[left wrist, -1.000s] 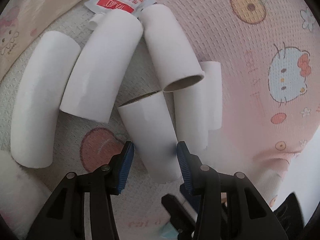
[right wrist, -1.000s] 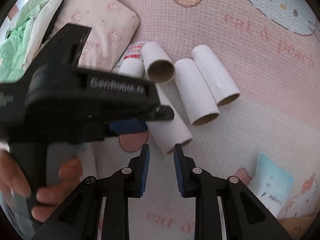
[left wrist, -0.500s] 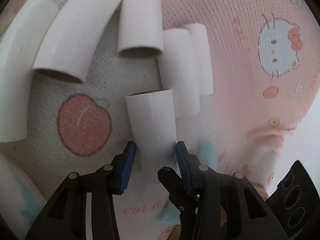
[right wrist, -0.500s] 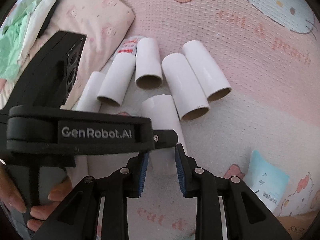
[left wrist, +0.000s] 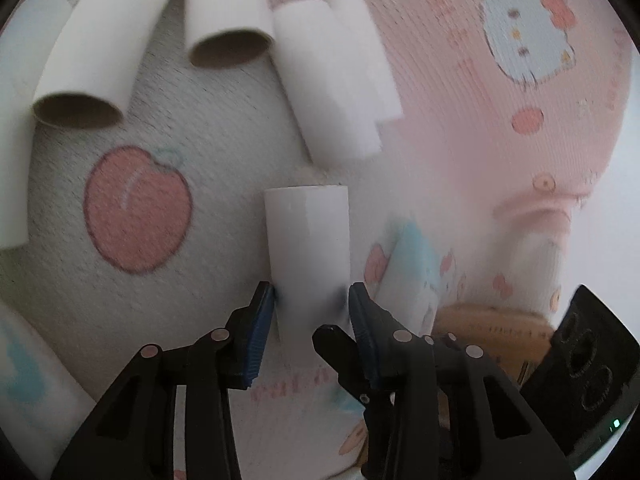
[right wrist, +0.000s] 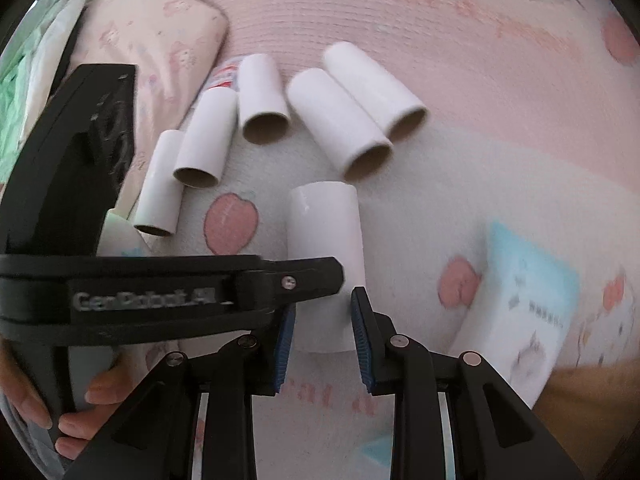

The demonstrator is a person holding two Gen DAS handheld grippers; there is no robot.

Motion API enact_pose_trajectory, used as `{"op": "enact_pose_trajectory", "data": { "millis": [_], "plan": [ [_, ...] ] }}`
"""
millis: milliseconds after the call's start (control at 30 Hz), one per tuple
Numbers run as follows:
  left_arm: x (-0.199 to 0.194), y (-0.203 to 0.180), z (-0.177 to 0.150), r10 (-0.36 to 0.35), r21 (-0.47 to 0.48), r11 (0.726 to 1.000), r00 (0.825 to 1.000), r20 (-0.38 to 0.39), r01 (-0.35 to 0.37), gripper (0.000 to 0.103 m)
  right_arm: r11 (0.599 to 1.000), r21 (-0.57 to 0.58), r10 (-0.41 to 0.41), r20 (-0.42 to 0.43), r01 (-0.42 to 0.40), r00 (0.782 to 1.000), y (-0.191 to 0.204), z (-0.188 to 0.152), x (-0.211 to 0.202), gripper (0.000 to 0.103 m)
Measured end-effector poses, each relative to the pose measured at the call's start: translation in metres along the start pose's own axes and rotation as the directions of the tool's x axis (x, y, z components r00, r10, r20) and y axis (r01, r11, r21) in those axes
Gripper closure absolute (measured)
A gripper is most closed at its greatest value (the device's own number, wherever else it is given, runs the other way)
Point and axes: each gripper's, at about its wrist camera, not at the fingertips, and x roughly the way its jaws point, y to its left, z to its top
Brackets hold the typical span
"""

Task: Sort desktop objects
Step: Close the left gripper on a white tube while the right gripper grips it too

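Left gripper (left wrist: 310, 312) clamped on one white paper tube (left wrist: 307, 236): both blue-padded fingers (left wrist: 260, 320) press the tube's lower sides, with dark shading where the pads meet it. Tube points away from the camera, held above a pink and white cartoon-print cloth (left wrist: 460, 80); contact with the cloth at the far end cannot be told. From the right wrist view the same tube (right wrist: 326, 240) sits in front of and partly between the right gripper's fingers (right wrist: 286, 344). Right gripper (right wrist: 322, 342) stands open; its pads flank the tube's near end, but touching or a small gap cannot be told. Left gripper body (right wrist: 160, 284) crosses this view from the left, its tip over the tube, a hand (right wrist: 80, 412) on its grip at lower left. Five more white tubes lie on the cloth beyond: a close pair side by side (right wrist: 352, 108), touching along their length, and three fanned to the left (right wrist: 208, 136), brown cardboard insides facing the camera. A red and white sachet (right wrist: 226, 76) lies behind the fanned three, mostly hidden. A peach print (right wrist: 230, 222) marks the cloth between the held tube and the fanned tubes. Pale blue tissue pack (right wrist: 524, 300) lies to the right, apart from the tube. Pink pillow (right wrist: 160, 40) upper left. Motion blur in both views.
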Motion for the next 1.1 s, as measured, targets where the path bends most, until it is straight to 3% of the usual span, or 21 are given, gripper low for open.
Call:
{"op": "enact_pose_trajectory", "data": {
  "millis": [200,467,567,800,967,1100],
  "plan": [
    [0.004,-0.011,-0.010,0.003,0.069,0.998,0.999,-0.035,-0.001,0.062,0.989,0.145,0.032,0.028,-0.036,0.999,-0.015,-0.027,-0.005,0.078],
    [0.004,-0.017,-0.010,0.017,0.092,0.996,0.999,-0.036,-0.013,0.062,0.986,0.167,0.018,0.022,-0.022,1.000,-0.013,-0.035,-0.010,0.077],
    [0.000,-0.017,-0.008,-0.014,0.093,0.996,1.000,-0.020,0.015,0.056,0.979,0.202,0.035,0.013,-0.037,0.999,-0.018,-0.030,-0.013,0.076],
    [-0.003,0.002,0.013,-0.075,-0.030,0.997,0.997,0.030,0.076,0.051,0.989,0.150,-0.010,0.004,0.010,1.000,-0.011,-0.013,-0.007,0.063],
    [0.007,0.014,0.025,-0.099,-0.105,0.989,0.995,0.035,0.102,0.051,0.987,0.161,0.019,0.005,-0.020,1.000,-0.014,-0.012,0.003,0.062],
    [0.008,0.014,0.024,-0.094,-0.092,0.991,0.995,0.026,0.096,0.053,0.983,0.178,0.036,-0.003,-0.035,0.999,-0.017,-0.012,0.009,0.062]
  ]
}}
